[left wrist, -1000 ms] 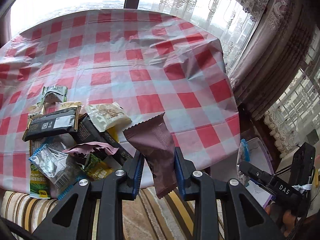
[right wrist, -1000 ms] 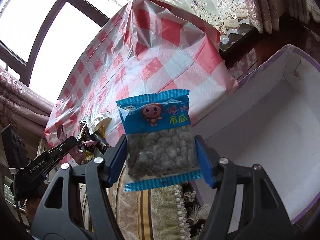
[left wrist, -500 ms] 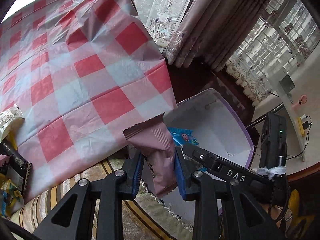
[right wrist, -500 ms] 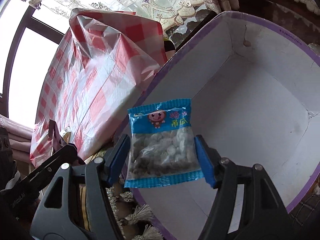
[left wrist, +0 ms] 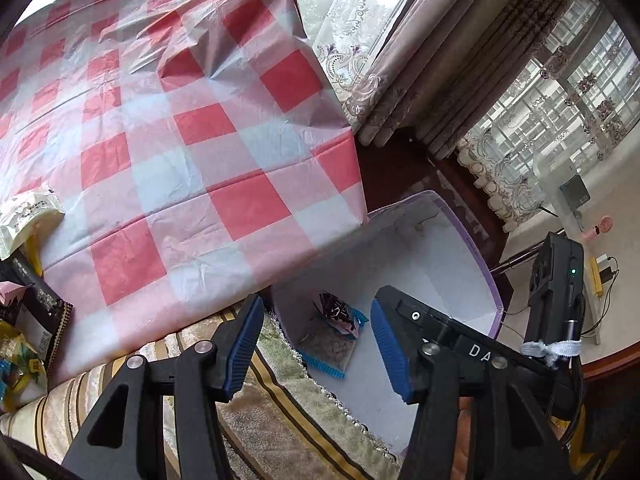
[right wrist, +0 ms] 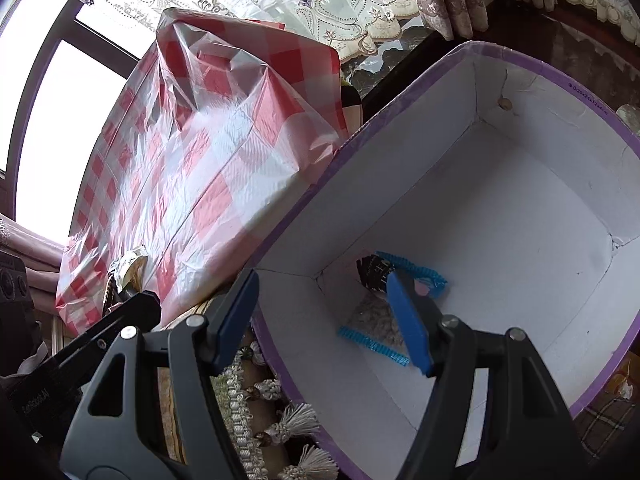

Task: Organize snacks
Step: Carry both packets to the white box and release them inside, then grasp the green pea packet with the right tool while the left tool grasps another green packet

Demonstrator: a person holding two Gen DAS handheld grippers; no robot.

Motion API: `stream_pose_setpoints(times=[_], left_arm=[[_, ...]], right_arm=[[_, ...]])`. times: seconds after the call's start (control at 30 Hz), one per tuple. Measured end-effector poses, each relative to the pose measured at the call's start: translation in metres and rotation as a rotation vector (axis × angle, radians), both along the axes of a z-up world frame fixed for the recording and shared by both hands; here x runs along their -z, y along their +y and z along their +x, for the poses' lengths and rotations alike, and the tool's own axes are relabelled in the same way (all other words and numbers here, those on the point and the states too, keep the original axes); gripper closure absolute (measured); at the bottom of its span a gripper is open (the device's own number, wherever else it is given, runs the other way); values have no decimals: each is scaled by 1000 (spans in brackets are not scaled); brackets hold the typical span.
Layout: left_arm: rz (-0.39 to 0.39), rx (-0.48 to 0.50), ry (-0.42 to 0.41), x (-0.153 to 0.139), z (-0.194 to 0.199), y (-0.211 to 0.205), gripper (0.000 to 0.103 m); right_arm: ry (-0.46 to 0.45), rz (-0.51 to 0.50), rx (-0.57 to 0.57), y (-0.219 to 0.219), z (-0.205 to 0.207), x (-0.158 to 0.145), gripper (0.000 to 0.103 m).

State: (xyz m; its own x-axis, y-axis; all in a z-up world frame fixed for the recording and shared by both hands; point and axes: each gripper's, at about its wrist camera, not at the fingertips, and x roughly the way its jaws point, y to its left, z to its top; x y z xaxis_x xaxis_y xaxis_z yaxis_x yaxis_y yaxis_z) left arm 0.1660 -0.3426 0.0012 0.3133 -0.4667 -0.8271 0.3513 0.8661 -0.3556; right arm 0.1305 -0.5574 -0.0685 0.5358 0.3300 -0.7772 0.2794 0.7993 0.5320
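Two crinkled foil packets (left wrist: 336,334) now lie in our white cardboard box (right wrist: 520,216); left gripper (left wrist: 316,344) is opening with nothing between its jaws, right gripper (right wrist: 332,320) released.

Left gripper (left wrist: 316,344) points down over the edge of the table, jaws opening, nothing between the blue pads (left wrist: 244,344). Below, a white box with purple rim (left wrist: 476,248) sits on the floor, just beside the table's draped red-and-white checked tablecloth (left wrist: 180,128). In the box's near corner lies a blue-edged clear snack bag (left wrist: 330,350) with a dark maroon packet (left wrist: 336,310) on top of it, touching. Right gripper (left wrist: 432,320) reaches in from the right over the box; its jaw state cannot be read here. At the left edge, a pile of snack packets (left wrist: 28,280) rests on the tablecloth. Striped, fringed fabric (left wrist: 280,408) hangs under the cloth.
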Motion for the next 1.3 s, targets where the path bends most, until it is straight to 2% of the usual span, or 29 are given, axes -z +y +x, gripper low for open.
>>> stream_pose_setpoints(times=[0.17,0.3,0.47,0.67,0.8,1.07,1.3], left_arm=[[-35,-29,-54,-11,-6,16,46],[9,-76,-118,-23,-12,35,46],[-9,-157,-141,-31,-18,74,46],[16,-245,-121,-30,-26,118,47],[-4,-294,-102,-28,-35,149,47],[-33,-419,-74,-23,-52,214,47],[-26,-571,13,-5,-58,281,47]], right_arm=[[-9,-32,-49,19,2,-11,33],[-20,-69,-101,38,4,-22,33],[-43,-99,-167,65,9,-35,33],[-87,-156,-303,114,12,-54,33],[-114,-205,-410,154,12,-62,33],[-108,-283,-541,211,15,-62,33],[-108,-346,-637,250,19,-60,33]])
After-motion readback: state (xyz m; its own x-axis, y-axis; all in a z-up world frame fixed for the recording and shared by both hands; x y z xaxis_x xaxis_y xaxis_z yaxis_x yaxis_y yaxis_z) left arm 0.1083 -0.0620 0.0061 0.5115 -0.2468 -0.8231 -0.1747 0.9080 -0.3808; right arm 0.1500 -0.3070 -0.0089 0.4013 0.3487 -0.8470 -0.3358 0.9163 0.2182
